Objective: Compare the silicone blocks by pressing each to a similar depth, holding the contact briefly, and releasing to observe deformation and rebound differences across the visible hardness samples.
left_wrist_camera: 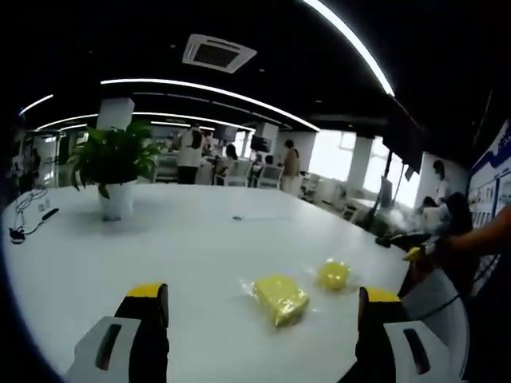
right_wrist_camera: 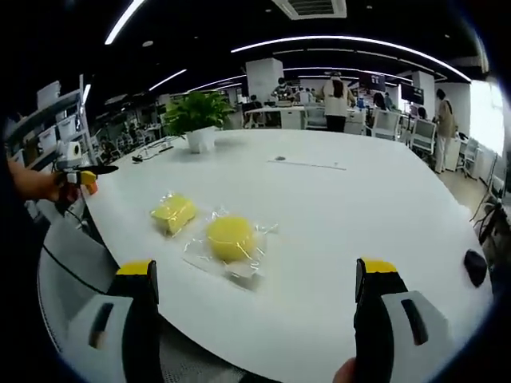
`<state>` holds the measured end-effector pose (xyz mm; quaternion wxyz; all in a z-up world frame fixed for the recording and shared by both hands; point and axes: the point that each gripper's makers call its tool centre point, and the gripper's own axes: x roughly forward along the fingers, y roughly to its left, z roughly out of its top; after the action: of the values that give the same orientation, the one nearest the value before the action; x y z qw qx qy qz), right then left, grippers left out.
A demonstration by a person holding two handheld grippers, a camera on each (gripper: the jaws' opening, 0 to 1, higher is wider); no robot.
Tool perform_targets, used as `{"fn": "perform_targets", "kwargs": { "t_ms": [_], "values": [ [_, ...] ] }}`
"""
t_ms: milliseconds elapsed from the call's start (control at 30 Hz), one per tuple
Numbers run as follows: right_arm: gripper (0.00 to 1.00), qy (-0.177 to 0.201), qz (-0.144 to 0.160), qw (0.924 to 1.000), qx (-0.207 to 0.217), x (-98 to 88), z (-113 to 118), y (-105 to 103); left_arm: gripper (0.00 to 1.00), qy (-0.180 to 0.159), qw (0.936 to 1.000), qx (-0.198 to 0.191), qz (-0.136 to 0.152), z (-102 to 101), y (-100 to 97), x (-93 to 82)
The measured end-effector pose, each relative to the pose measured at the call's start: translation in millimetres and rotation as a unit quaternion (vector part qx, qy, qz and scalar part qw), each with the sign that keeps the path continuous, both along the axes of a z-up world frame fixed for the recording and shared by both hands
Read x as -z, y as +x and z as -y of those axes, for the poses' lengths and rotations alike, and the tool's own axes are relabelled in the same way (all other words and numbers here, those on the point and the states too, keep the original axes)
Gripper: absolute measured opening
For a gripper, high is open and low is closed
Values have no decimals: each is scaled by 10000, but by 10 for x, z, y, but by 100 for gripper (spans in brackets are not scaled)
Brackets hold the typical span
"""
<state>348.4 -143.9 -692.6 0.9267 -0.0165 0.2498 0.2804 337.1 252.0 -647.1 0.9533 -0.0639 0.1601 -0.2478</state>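
Two bagged yellow silicone samples, a rectangular block (right_wrist_camera: 173, 213) and a round block (right_wrist_camera: 231, 237), lie untouched on the white worktop (right_wrist_camera: 335, 215). Both grippers (left_wrist_camera: 263, 319) (right_wrist_camera: 255, 299) hover with fingers wide open; each press should probably descend squarely and match depth.

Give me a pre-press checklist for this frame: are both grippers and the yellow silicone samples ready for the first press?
1. Left gripper jaws open, nothing between them: ok.
2. Right gripper jaws open and empty: ok.
3. Square yellow block and round yellow block both lying on the white table, apart from each other: ok.
4. Samples bare for direct contact: not ok, each sits in clear plastic wrap.
5. A gripper touching a block: not ok, both hover short of them.
6. Hardness labels readable: cannot tell.
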Motion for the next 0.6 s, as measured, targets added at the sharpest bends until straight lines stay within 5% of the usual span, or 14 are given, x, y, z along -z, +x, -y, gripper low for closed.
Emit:
{"fn": "perform_targets", "kwargs": {
  "t_ms": [467, 600],
  "values": [
    [96, 180, -253, 9993, -222, 80, 102, -212, 100, 212, 9995, -219, -3, -33, -69, -42],
    [97, 148, 46, 9999, -60, 47, 138, -162, 100, 109, 9999, -51, 25, -1, -21, -26]
  ]
}}
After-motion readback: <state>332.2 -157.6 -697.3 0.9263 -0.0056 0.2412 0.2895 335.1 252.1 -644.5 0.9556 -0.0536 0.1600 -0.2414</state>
